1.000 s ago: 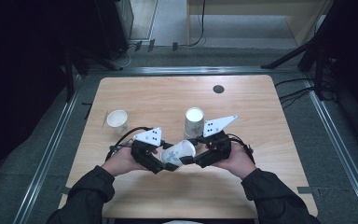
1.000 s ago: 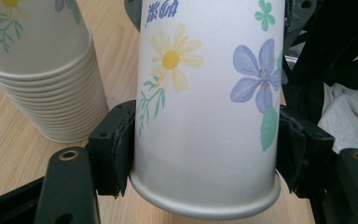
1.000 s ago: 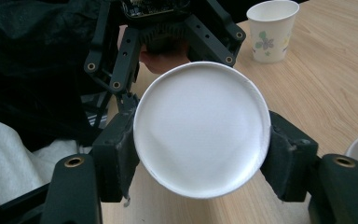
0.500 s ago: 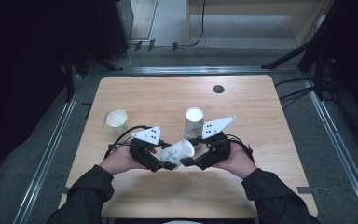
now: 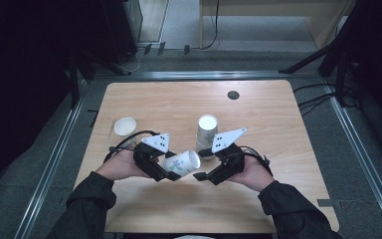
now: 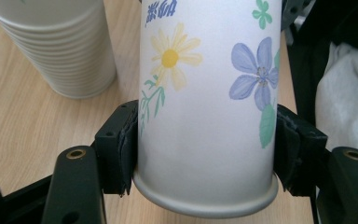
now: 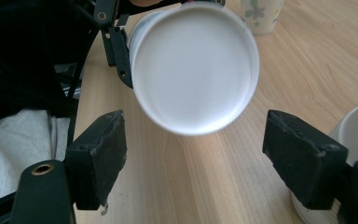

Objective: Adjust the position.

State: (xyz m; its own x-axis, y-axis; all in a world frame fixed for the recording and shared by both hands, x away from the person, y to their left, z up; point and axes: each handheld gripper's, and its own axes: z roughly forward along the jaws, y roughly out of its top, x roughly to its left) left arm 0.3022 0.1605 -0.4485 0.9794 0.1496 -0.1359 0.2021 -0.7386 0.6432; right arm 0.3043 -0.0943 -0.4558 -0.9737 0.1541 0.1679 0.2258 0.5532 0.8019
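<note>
A white paper cup with printed flowers lies sideways above the wooden table. My left gripper is shut on it, one pad on each side of its wall. The cup's round white end faces my right gripper. That gripper is open and its jaws have just been opening; its pads stand well apart from the cup and touch nothing.
A stack of white cups stands just behind the grippers. A single flowered cup stands at the left of the table. A small black disc sits near the far edge.
The right gripper's jaws, closed at the cup a second ago, have spread apart and let it go. The left gripper keeps its grip, and both hands stay about where they were.
</note>
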